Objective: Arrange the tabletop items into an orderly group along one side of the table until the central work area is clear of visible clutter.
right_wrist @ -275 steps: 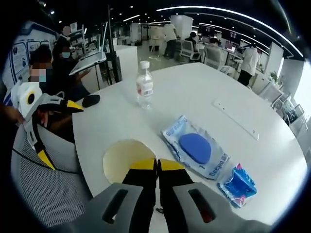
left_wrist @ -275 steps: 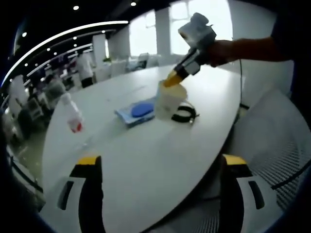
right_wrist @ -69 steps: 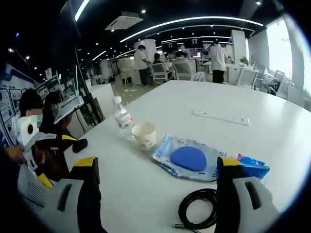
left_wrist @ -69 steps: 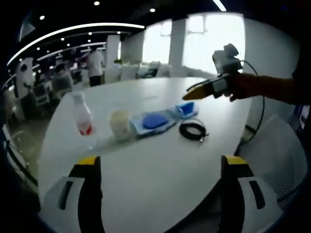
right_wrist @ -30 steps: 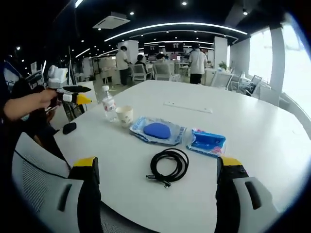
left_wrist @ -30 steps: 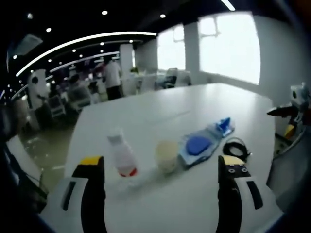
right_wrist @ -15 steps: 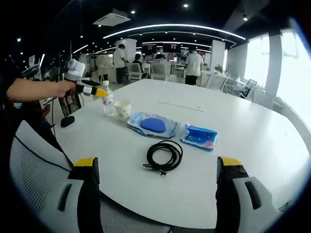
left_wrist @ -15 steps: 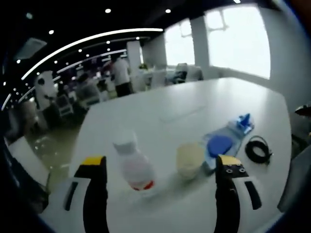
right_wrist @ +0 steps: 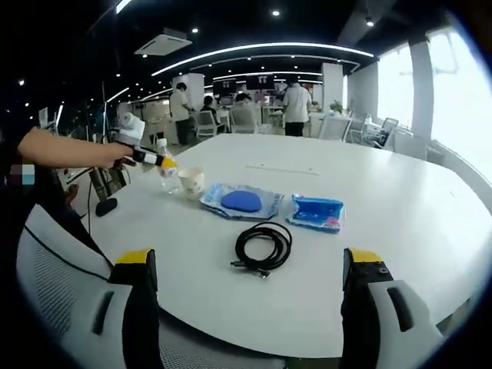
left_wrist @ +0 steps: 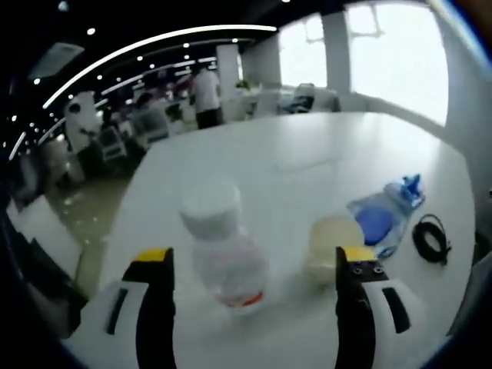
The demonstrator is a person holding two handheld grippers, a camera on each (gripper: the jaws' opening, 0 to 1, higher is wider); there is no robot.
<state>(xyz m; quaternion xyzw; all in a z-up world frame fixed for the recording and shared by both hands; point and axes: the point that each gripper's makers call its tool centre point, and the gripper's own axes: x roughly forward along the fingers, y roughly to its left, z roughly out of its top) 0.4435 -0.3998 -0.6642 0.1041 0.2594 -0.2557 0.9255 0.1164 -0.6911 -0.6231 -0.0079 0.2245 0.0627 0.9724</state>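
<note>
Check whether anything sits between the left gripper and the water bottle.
Nothing visible does. In the left gripper view the bottle stands just ahead, between the open jaws of the left gripper, with only bare table before it. The paper cup stands beside the bottle, near the right-hand jaw, not in the path.

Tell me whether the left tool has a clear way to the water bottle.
Probably yes: the water bottle stands upright between the open left tool jaws, nothing before it; the paper cup sits beside.

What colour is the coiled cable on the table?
Black. The coiled cable shows best in the right gripper view, lying on the white table.
</note>
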